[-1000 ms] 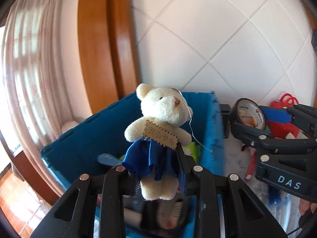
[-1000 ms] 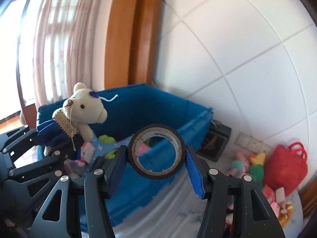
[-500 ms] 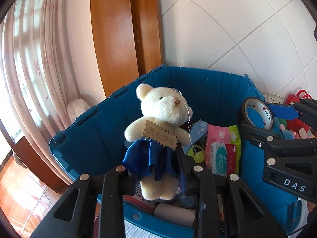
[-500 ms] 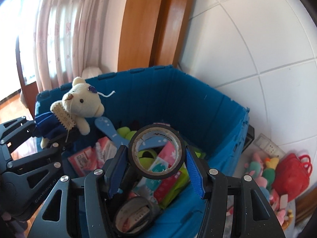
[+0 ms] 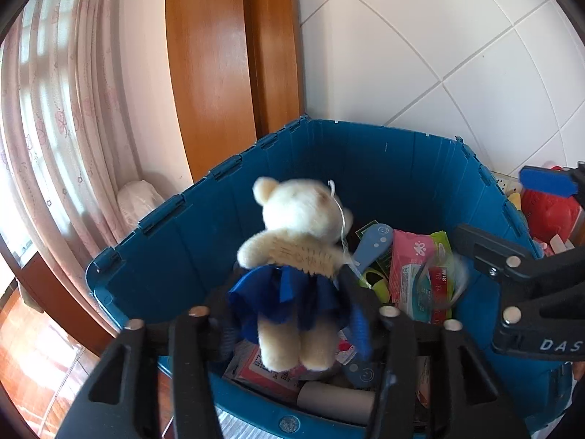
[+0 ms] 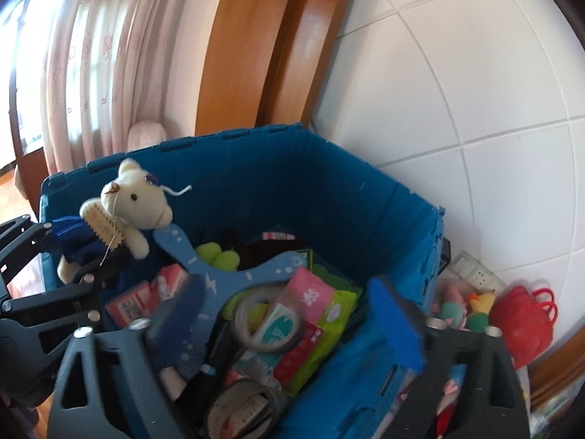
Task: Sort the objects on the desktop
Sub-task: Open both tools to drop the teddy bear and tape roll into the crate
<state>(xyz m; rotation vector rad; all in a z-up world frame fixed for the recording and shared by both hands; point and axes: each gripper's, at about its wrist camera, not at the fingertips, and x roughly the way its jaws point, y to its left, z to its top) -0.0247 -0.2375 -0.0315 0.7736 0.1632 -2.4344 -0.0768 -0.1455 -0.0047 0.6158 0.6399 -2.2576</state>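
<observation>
we are at the drop step over the blue bin (image 5: 365,168): our left gripper (image 5: 292,311) fingers are spreading off the teddy bear (image 5: 296,252) between them, our right gripper (image 6: 292,314) fingers are spreading with the tape roll (image 6: 267,325) blurred, apparently falling onto the pile, so next we judge both hands should pull back.

- I see a fuzzy cream plush bear (image 5: 299,216) in a blue satin-like cloth dress.
- The blue crate (image 5: 365,168) looks like ribbed, matt plastic.
- My left gripper (image 5: 289,314) has matt black plastic arms with shiny metal screw heads.
- The door frame (image 5: 234,55) is glossy varnished wood.
- The wall tiles (image 6: 475,91) look smooth and white.
- The pink tissue pack (image 6: 310,298) has glossy film wrapping.
</observation>
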